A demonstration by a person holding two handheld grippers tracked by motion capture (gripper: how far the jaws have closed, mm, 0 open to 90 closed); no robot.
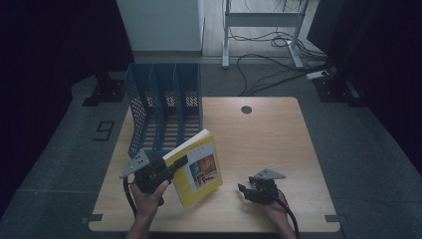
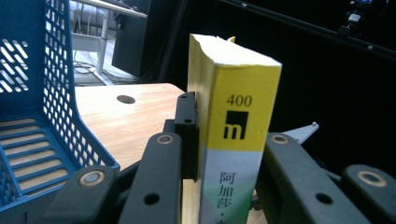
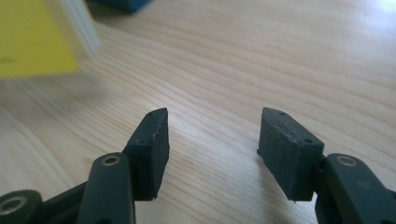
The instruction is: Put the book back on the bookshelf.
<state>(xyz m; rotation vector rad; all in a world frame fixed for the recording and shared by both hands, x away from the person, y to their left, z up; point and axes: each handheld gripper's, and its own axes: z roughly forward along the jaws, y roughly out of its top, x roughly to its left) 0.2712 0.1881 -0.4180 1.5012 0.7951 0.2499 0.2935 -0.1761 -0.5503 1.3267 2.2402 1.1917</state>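
A thick yellow book [image 1: 199,167] is held tilted above the wooden table [image 1: 263,139], just in front of the blue file rack [image 1: 164,107]. My left gripper [image 1: 178,162] is shut on it. In the left gripper view the jaws clamp the book [image 2: 240,116] across its thickness near the spine, which shows "400" and a black logo. My right gripper [image 1: 244,189] rests low near the table's front edge, to the right of the book. Its jaws stand open over bare wood [image 3: 212,140] with nothing between them. A corner of the book [image 3: 32,37] shows at the upper left there.
The blue rack [image 2: 42,116] has three slots and meshed walls, standing at the table's back left. A round cable hole [image 1: 246,109] sits at the back middle of the table. Behind the table on the floor are cables [image 1: 268,74] and a white frame [image 1: 259,20].
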